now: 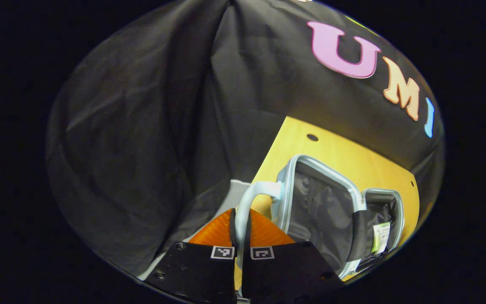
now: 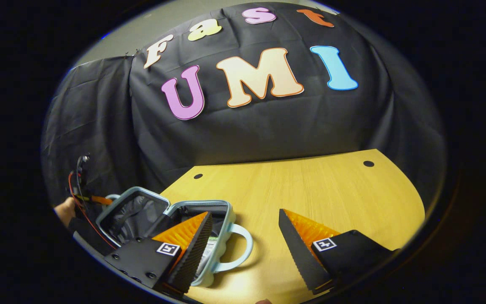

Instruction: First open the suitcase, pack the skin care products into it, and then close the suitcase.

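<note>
In the left gripper view, the left gripper (image 1: 240,236) is seen clenched on a pale blue handle (image 1: 255,195), which runs down between its two fingers so that both press against it. The handle curves away to the suitcase (image 1: 323,202), to whose edge it is joined. The suitcase is seen lying open on the wooden table (image 1: 344,152), its two halves spread side by side. Both halves are rimmed in pale blue with a light zip edge and are lined with dark grey, wrinkled fabric. A white label (image 1: 381,237) is sewn into the lining of the farther half. The suitcase is placed close to the table's edge, with the black cloth wall (image 1: 150,126) behind it.

In the right gripper view, the right gripper (image 2: 243,245) is held with its fingers spread wide apart and nothing between them. One of its fingers hangs over the nearer half of the suitcase (image 2: 141,211), which is found at the lower left of that view, near the table's (image 2: 310,190) front corner. A second pale blue handle (image 2: 238,247) loops out from the nearer half onto the bare wood. At the far left, a hand (image 2: 63,210) is seen beside red and black cables (image 2: 78,185).
</note>
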Tool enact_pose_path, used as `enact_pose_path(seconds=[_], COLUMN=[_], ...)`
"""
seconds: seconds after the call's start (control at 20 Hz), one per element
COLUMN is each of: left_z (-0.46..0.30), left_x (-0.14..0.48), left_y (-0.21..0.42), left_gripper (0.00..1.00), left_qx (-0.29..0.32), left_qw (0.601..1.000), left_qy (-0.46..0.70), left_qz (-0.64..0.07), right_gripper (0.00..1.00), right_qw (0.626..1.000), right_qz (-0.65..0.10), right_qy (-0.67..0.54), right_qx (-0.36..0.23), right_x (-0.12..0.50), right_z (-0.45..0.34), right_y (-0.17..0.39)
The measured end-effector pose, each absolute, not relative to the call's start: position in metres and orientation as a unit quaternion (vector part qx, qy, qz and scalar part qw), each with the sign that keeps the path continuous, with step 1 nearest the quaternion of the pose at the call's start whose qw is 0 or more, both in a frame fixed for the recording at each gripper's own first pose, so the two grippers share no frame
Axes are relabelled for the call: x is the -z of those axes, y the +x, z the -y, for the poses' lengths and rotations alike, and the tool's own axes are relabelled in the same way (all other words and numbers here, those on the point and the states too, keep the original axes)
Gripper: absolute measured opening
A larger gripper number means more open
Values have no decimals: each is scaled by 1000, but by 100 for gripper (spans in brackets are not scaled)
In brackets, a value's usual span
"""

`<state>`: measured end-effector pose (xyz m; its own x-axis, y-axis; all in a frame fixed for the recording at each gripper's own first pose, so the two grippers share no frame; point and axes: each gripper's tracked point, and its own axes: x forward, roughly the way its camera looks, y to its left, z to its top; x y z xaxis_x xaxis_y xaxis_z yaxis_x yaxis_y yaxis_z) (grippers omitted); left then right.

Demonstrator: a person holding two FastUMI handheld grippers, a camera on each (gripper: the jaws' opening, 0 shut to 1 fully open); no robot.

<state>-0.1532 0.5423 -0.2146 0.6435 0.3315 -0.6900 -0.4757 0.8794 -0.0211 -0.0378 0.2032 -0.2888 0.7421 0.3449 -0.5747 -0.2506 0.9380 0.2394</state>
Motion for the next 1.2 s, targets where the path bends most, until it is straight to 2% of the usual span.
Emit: enact_pose_path(seconds=[0.25, 0.65, 1.2], left_z=[-494, -401, -262], left_x=[147, 80, 64], left_y=[-136, -109, -48], left_gripper=[0, 0, 0], left_qx=[-211, -179, -74], left_qw=[925, 946, 967], left_qy=[-59, -40, -46], left_qz=[-312, -267, -238], right_gripper=[98, 98, 98], right_qw=[927, 923, 924], right_qz=[-313, -298, -283], right_qy=[73, 57, 71], right_qx=[-193, -237, -249], right_x=[276, 254, 241], right_z=[-190, -158, -120], right_y=[-41, -45, -40])
